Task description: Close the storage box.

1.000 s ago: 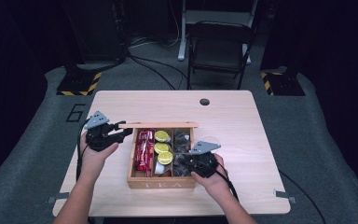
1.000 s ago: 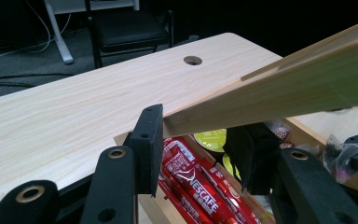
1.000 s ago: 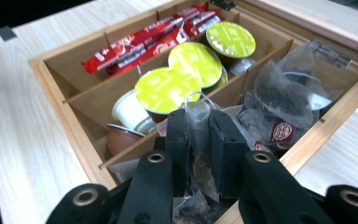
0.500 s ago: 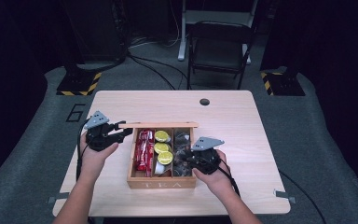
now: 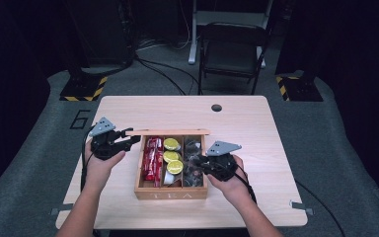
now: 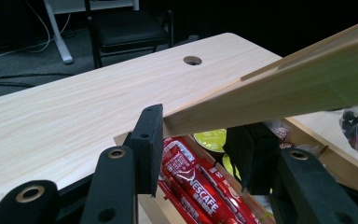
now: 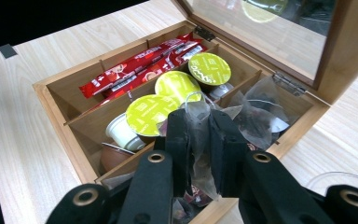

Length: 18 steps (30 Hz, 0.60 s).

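A wooden tea box (image 5: 170, 193) stands open mid-table, its glass-paned lid (image 5: 170, 132) raised. My left gripper (image 5: 131, 139) is shut on the lid's left corner; in the left gripper view the wooden lid (image 6: 284, 88) runs between the jaws of the left gripper (image 6: 198, 129). Red coffee sticks (image 5: 153, 158) fill the left compartment and lime-lidded capsules (image 5: 171, 157) the middle one. My right gripper (image 5: 201, 165) hovers over the right compartment, shut on a clear tea bag (image 7: 198, 116). More clear tea bags (image 7: 256, 116) lie below it.
The light wooden table (image 5: 256, 123) has a cable hole (image 5: 216, 107) near its far edge. A dark chair (image 5: 232, 49) stands beyond the table. Bare tabletop lies left, right and behind the box.
The right gripper has edged slightly away from the person with the tea bag in it. The left gripper and the lid have stayed put.
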### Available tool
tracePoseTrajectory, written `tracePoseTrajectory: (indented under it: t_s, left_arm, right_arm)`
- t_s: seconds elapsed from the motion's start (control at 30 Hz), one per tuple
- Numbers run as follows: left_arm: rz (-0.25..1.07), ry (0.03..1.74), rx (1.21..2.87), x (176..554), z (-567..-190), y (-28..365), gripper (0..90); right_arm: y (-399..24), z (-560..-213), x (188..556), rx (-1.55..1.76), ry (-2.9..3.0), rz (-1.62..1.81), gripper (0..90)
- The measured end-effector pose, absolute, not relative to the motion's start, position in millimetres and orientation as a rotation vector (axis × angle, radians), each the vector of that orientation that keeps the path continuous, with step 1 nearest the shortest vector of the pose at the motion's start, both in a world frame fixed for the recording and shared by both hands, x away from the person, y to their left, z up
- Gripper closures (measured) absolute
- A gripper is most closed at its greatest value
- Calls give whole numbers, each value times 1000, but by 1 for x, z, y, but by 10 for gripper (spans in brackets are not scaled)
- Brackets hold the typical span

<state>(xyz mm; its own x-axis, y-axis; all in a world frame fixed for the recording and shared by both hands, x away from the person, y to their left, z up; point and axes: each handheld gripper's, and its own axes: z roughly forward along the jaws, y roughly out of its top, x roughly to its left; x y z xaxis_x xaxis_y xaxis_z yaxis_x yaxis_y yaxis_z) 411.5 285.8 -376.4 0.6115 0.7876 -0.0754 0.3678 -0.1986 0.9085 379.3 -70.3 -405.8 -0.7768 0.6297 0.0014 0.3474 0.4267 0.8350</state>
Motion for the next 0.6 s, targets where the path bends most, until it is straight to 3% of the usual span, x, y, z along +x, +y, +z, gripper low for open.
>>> tracePoseTrajectory:
  t_s: [0.6]
  left_arm:
    - [505,936,1804,412,-376,286,570]
  right_arm:
    - [-93,-394,388,871,2327,1278,790]
